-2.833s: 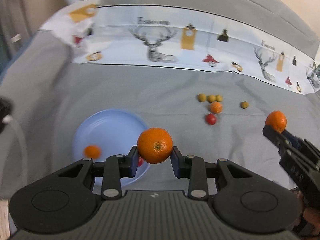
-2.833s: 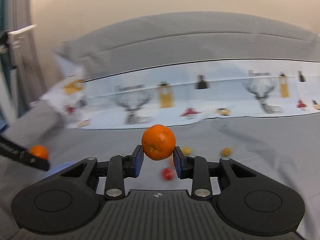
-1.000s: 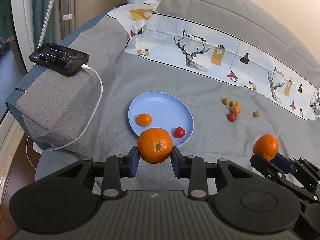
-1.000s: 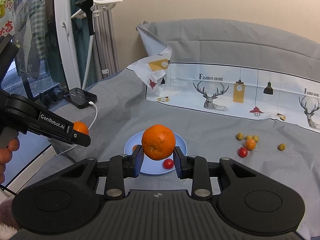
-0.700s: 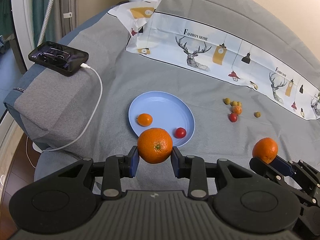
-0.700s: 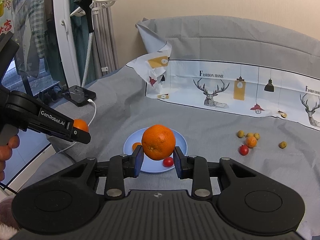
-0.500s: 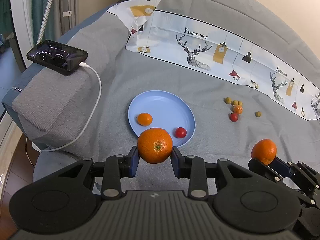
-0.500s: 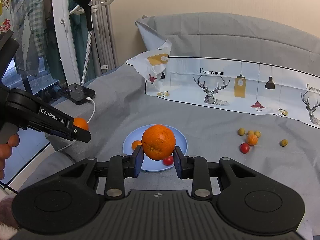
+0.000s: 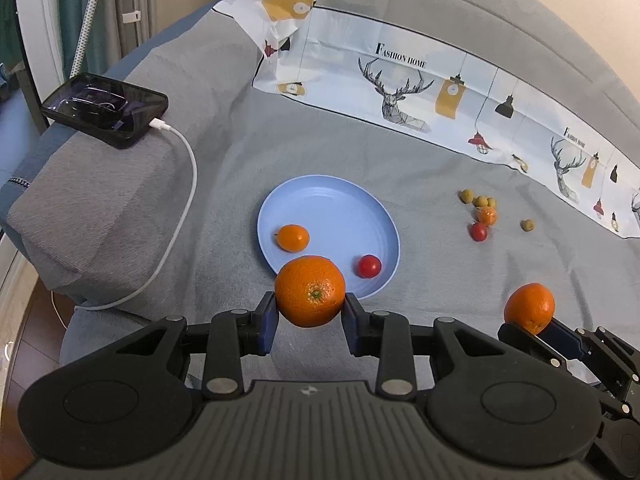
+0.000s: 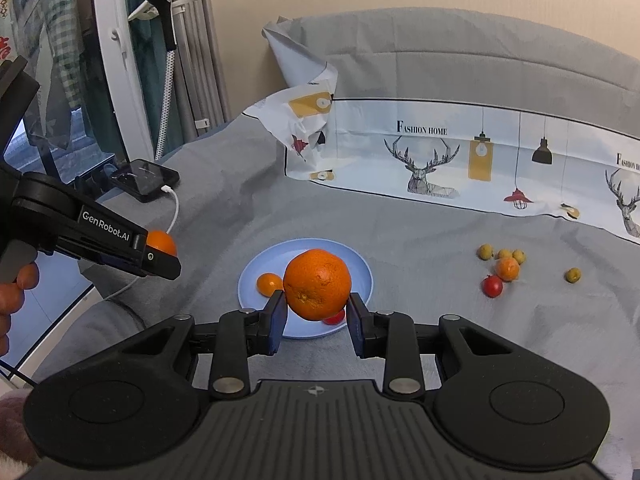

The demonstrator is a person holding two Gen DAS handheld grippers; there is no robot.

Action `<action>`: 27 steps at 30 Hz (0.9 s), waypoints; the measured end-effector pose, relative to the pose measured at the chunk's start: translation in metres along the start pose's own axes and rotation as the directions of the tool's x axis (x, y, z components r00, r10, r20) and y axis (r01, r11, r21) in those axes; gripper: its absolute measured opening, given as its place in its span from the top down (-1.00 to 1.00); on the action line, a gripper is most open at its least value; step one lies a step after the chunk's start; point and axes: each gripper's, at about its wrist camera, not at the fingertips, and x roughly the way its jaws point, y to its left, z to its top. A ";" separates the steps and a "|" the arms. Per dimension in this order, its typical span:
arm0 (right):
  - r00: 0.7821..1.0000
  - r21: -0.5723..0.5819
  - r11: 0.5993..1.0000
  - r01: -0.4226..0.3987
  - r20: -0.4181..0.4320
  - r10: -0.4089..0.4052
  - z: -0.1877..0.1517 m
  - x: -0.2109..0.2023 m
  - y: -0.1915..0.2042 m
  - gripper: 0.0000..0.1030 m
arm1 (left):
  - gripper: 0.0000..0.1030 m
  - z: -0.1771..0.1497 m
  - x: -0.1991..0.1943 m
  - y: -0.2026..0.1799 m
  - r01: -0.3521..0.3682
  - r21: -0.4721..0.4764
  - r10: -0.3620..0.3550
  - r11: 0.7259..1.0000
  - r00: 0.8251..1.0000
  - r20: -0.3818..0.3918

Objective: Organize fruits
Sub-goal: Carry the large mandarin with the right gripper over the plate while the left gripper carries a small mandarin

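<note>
left tool (image 9: 310, 314) tilted down, gripping orange (image 9: 310, 291)

"FASHION HOME" printed in black capitals on white deer-and-lamp patterned cloth (image 9: 404, 76), repeated further right, there cut off at frame edge. "GenRobot.AI" lettered in white on black left gripper (image 10: 160, 258) side.
</note>
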 end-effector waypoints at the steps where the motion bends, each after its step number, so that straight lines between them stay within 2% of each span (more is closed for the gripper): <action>1: 1.000 0.003 1.000 0.001 -0.003 -0.001 0.000 0.002 0.000 0.34 | 0.27 0.002 0.003 -0.001 -0.001 0.002 0.001 1.000 1.000 -0.004; 15: 0.998 0.019 1.000 -0.008 -0.061 0.009 0.008 0.065 -0.014 0.34 | 0.27 0.040 0.063 -0.009 -0.035 0.033 0.036 0.999 0.998 -0.047; 27: 0.989 0.015 0.999 -0.033 -0.145 0.034 0.013 0.147 -0.025 0.34 | 0.27 0.064 0.146 -0.010 -0.069 0.058 0.076 0.996 0.987 -0.143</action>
